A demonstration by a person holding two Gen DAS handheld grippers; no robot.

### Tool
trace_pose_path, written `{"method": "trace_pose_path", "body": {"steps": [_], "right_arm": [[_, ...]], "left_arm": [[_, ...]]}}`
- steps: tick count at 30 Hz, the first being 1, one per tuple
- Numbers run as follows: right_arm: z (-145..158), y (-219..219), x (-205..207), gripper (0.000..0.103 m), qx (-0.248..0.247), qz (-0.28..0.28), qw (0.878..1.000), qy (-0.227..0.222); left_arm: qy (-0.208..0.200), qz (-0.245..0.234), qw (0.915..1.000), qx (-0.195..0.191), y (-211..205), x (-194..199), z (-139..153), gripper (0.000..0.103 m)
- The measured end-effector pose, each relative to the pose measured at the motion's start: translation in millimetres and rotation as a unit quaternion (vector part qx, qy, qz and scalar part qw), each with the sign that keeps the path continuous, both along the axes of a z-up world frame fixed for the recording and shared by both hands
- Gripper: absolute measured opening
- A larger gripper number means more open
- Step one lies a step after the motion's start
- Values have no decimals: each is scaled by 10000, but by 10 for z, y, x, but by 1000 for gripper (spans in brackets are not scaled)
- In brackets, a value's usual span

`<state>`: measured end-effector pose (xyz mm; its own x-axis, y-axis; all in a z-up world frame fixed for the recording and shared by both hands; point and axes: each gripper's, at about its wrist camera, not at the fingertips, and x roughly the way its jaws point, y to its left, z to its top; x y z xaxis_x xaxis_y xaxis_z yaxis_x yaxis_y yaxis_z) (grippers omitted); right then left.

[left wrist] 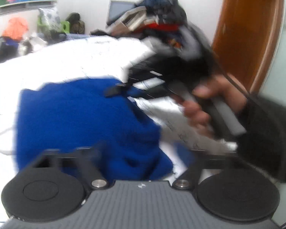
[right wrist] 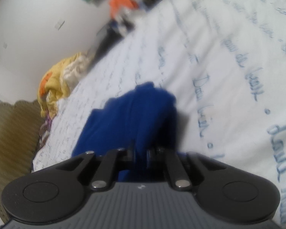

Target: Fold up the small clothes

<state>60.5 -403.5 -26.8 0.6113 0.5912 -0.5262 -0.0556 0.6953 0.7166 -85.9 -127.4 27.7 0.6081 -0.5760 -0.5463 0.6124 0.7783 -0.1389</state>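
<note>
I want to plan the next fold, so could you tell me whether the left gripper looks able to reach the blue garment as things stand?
Probably yes. The blue garment lies on the white sheet directly ahead of the left gripper, whose fingers are spread wide, with nothing between. The right gripper already pinches a fold.

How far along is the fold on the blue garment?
Mid-fold. The blue garment lies bunched on the white sheet, not flat. The right tool is shut on a fold of it; the left tool is open above it. Finishing folds remain.
</note>
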Motion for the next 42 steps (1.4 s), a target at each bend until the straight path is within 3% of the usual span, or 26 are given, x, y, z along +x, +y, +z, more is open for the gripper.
{"method": "trace_pose_path", "body": {"steps": [2,3,4,6,8,10,11,12,13,16,20,24,25,26,27,28,29,31,33,35,37,39,40,41,42], "right_arm": [[110,-114,-155,54,100,-322,9990,-303],[147,-148,-202,94,14,-518,9976,-455],[171,-150,-233,103,-210,-654,9962,-534],[133,-48,-88,103,-539,-413,9972,-321],[51,73,9,103,-578,-230,9980,-139],[46,229,58,102,-787,-53,9964,-307],[50,302,87,99,-877,2,9955,-349],[43,374,113,71,-959,100,9946,-394],[11,449,165,27,-1098,208,9932,-321],[51,533,205,20,-1141,249,9924,-376],[338,720,97,19,-647,454,9945,-681],[505,1123,272,21,-183,697,9938,-848],[485,1217,346,26,-179,655,9944,-804],[457,1299,418,34,-266,608,9957,-643],[435,1354,465,59,-441,528,9969,-390],[438,1382,444,76,-618,438,9968,-245],[449,1364,370,76,-661,439,9963,-334],[457,1286,169,75,-554,639,9953,-480],[364,1207,-16,76,-351,685,9968,-210],[232,1209,-155,76,-292,802,9963,67],[123,1327,-221,75,-409,928,9946,241],[78,1460,-218,75,-455,1031,9934,198],[71,1533,-191,72,-460,1112,9926,188],[65,1609,-155,61,-530,1194,9913,139],[48,1690,-106,14,-757,1249,9891,210]], "left_arm": [[-311,325,9990,-55,280,63,105,100],[-311,555,9980,-43,400,170,132,101],[-217,840,9962,-66,511,323,148,101],[211,1366,9896,-409,729,731,117,101],[1059,1738,9755,-831,900,1214,-38,95],[2025,1761,9562,-1172,965,1687,-227,87],[2269,1692,9499,-1327,967,1826,-319,80],[2108,1739,9533,-1287,938,1891,-316,68],[2122,1700,9568,-1033,879,1988,-328,22],[1892,1799,9609,-927,927,1904,-239,21],[1417,1692,9700,-1021,1302,1630,171,20],[697,2028,9755,-485,1525,1811,525,21],[648,1959,9779,-328,1566,1875,532,25],[768,2101,9745,-202,1627,1922,499,31],[932,2273,9692,-161,1722,1866,481,33],[1042,2250,9684,-253,1808,1790,455,42],[1082,2120,9705,-383,1880,1677,408,59],[1150,2064,9707,-444,1983,1423,284,79],[1540,2072,9645,-552,2075,1220,84,76],[2032,2068,9547,-677,2104,1115,-146,61],[1963,2055,9557,-770,2092,1015,-201,61],[2072,2012,9536,-850,2057,1037,-213,54],[2103,1996,9537,-800,2031,1070,-214,34],[2071,2008,9554,-638,2007,1099,-208,12],[2099,2027,9549,-555,2007,1131,-199,12]]}}
